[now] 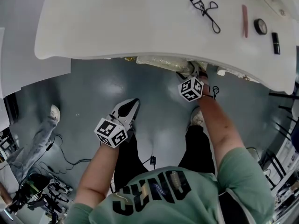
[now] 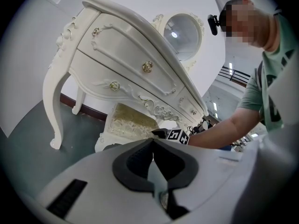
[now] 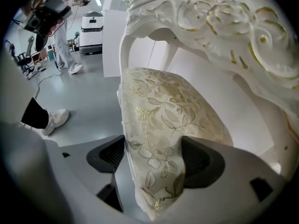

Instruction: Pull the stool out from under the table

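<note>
The stool has a cream cushion with gold leaf print and sits tucked beneath the white dressing table; only its front edge shows in the head view. My right gripper reaches under the table's edge. In the right gripper view its dark pads sit on either side of the cushion's rim and press on it. My left gripper hangs over the grey floor, away from the stool, jaws together and empty. In the left gripper view the stool stands beyond my left gripper.
On the tabletop lie an eyelash curler, a pink stick, a round compact and a lipstick. Another person's leg and cables are at the left. The carved apron hangs close above the cushion.
</note>
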Motion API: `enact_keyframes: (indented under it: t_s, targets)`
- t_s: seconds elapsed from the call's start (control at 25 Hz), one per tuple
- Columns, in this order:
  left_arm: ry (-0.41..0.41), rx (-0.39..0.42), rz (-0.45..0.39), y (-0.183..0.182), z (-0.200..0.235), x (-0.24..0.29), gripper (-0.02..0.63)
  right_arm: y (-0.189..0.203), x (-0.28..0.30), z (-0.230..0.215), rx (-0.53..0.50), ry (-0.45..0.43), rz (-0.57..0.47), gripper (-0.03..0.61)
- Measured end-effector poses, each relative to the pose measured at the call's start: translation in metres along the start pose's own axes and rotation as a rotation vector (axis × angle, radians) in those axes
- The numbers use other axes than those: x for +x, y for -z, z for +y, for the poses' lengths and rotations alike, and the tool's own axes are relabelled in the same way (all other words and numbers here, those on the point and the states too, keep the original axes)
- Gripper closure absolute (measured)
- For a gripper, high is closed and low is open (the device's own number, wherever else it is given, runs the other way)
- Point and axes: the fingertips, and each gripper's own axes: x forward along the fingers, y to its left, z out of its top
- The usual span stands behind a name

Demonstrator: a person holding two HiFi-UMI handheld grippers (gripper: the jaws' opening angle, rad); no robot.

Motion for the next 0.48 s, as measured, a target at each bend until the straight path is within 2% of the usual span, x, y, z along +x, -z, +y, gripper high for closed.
enact_keyframes:
  t_s: [0.28,0.48]
  targets:
    - [0.002,0.002,-0.006,0.003,-0.004,-0.013,0.603,-0.007,-0.012,0.028,0.025,-0.018,-0.009,0.224]
    - [-0.001,0.008,0.003,0.008,-0.009,-0.023,0.603,-0.003,-0.026,0.046,0.001,-0.053,-0.055,0.258]
